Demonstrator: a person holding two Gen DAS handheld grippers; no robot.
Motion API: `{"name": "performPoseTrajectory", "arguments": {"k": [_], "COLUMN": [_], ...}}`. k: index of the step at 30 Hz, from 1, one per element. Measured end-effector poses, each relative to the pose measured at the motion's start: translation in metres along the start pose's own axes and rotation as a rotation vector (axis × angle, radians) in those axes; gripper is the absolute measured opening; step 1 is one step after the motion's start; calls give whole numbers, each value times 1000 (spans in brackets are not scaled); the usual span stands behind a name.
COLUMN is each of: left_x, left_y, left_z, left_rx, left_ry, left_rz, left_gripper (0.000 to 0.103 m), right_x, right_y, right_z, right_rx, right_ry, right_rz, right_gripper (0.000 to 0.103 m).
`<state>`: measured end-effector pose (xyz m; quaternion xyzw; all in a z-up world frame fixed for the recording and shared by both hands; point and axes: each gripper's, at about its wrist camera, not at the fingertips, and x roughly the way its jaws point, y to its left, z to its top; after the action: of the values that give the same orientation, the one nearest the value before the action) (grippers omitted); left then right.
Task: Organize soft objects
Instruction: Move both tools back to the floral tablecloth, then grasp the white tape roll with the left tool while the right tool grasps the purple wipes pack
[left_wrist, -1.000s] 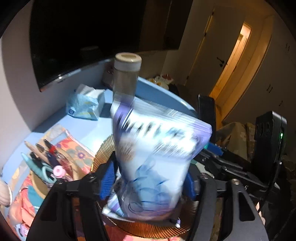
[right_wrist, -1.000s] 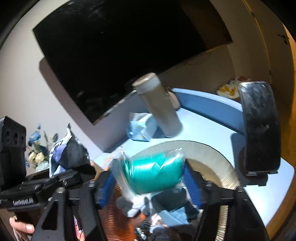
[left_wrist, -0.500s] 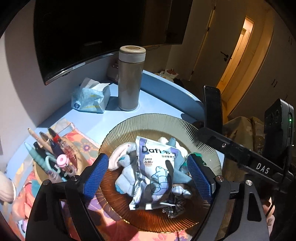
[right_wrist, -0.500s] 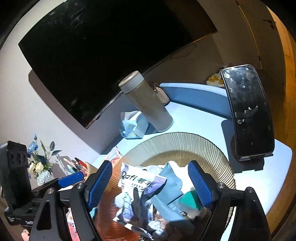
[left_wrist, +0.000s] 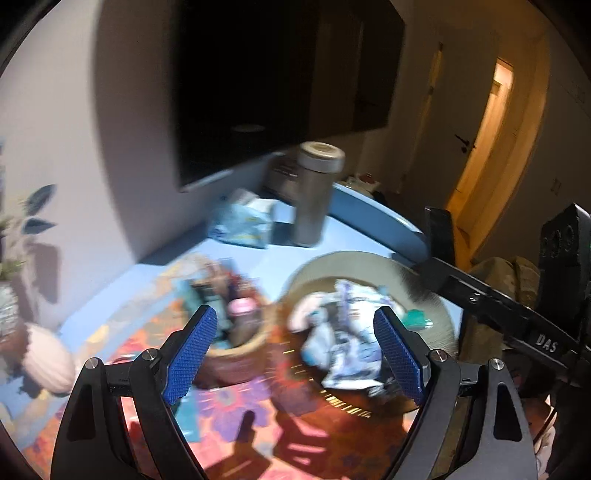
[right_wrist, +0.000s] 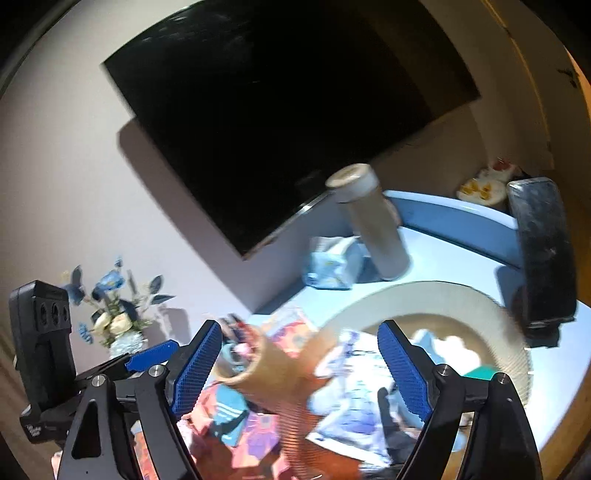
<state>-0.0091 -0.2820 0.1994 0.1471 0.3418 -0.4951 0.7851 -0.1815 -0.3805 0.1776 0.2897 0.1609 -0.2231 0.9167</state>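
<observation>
A heap of soft things fills the ribbed amber plate (left_wrist: 354, 258) (right_wrist: 443, 291). On top lies a white and purple pouch (left_wrist: 347, 343) (right_wrist: 354, 398), and a green pack (left_wrist: 417, 317) (right_wrist: 480, 373) sits at the heap's right edge. My left gripper (left_wrist: 294, 314) hangs open above and short of the plate, with nothing between its blue pads. The right gripper (right_wrist: 299, 326) is likewise back from the heap. Its jaws are opening and hold nothing. Both views are blurred by motion.
A wooden pen holder (left_wrist: 236, 332) (right_wrist: 258, 365) stands left of the plate on a flowery mat (left_wrist: 240, 424). Behind are a steel flask (left_wrist: 317, 195) (right_wrist: 376, 229) and a tissue pack (left_wrist: 243, 221) (right_wrist: 332, 262). A phone on a stand (right_wrist: 543, 251) sits right, a flower vase (right_wrist: 118, 325) left.
The left gripper let go of the pouch and the right let go of the green pack; both now lie on the plate. Both grippers opened, then drew back and up.
</observation>
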Motion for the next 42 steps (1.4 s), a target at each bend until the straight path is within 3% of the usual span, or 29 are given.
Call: {"name": "performPoseTrajectory", "arguments": {"k": [8,15,19,27,36,39,42], "left_x": [-50,-77,-77,-46,-18,-17,-16], "left_y": [106,203,241,269,262,261,259], "left_z": [-33,-94,-132,-191,-207,-208,-210], "left_rx": [-117,-245,-316,-356,-272,-264,-256], "left_ry": [-26,-9,7,72,106,75,56], "left_rz": [146,267,277,283,225,189,161], "left_gripper": [86,86,86,86,86,86,86], "right_x": [34,70,95,141,171,179,187], "right_y": [84,155,182,210,215,211,206], "right_z": [-28,-69,-99,-163,-197,-204,-213], "right_rx": [-127,-269,-329,-390,-443,-447,-457], "right_ry": [32,119,195,338,400,406,415], "right_rz": [144,249,280,298,261,253,245], "right_gripper": [85,85,85,85,85,85,73]}}
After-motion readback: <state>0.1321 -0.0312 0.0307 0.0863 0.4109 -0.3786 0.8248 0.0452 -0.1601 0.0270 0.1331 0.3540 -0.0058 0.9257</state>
